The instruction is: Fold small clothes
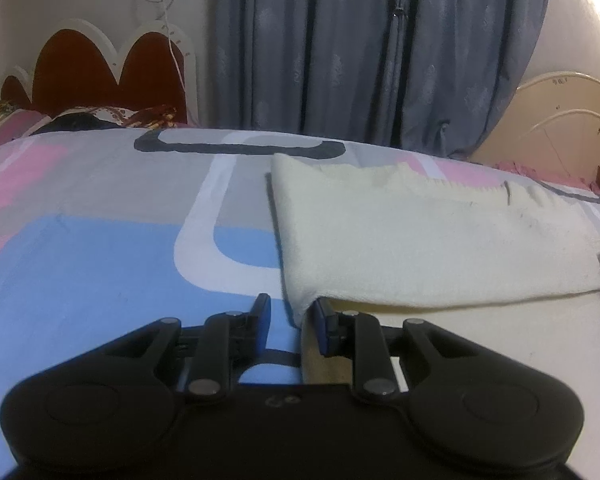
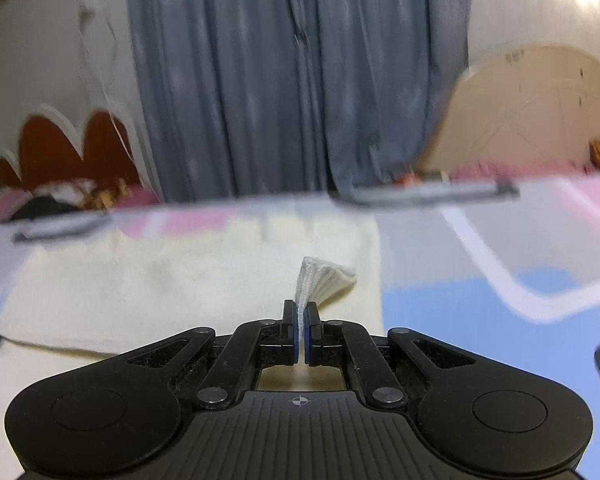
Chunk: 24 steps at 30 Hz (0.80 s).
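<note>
Two grippers, left (image 1: pixel 292 324) and right (image 2: pixel 301 330), at cream cloth (image 1: pixel 420 240) corners.

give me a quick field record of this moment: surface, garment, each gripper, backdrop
surface: bed sheet with pink, blue and grey shapes
garment: cream cloth lying partly folded on the sheet
left gripper: jaws apart, the cloth's near corner hanging between them, no pinch seen
right gripper: shut on a ribbed white edge of the cloth
backdrop: grey-blue curtain, red scalloped headboard
</note>
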Tool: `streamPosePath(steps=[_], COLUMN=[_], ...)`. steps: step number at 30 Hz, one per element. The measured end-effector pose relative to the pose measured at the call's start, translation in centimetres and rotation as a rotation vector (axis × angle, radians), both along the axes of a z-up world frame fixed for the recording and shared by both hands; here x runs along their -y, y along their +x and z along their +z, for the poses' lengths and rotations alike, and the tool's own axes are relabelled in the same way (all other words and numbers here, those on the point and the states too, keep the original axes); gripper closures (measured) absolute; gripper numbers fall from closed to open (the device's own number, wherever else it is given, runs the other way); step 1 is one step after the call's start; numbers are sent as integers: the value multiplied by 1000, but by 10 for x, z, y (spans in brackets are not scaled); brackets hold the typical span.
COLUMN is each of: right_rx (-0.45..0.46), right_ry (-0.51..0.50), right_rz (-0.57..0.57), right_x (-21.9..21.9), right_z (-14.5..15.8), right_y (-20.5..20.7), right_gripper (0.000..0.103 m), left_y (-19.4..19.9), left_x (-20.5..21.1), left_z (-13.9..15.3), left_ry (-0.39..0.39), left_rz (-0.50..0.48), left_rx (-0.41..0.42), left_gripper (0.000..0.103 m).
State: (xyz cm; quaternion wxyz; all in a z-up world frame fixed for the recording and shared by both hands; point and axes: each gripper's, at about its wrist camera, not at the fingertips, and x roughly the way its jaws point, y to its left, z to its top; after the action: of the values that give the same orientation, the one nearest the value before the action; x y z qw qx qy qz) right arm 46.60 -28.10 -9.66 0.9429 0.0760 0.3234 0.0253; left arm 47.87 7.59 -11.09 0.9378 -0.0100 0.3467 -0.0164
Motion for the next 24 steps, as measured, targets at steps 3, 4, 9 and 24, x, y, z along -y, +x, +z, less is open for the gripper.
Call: streamPosePath(steps=[3,4,9,24], right_rx=[3,8,125,79], right_ry=[19,25,33,36], right_rz=[1,-12,-60,86], right_x=[5,8,16,-35], right_z=[1,4,28,15], right_y=[-6,-11,-31,27], right_gripper=[101,101,102,101], left_y=[-1,-5,-15,63], left_x=[-3,-5,4,59], left_z=[5,9,40,14], left_ry=[-9,1,-27,-41], left_rz=[-32,-29,-48,-161], left_rx=[-34,-29,97,70], left_gripper=[68,62,33,21])
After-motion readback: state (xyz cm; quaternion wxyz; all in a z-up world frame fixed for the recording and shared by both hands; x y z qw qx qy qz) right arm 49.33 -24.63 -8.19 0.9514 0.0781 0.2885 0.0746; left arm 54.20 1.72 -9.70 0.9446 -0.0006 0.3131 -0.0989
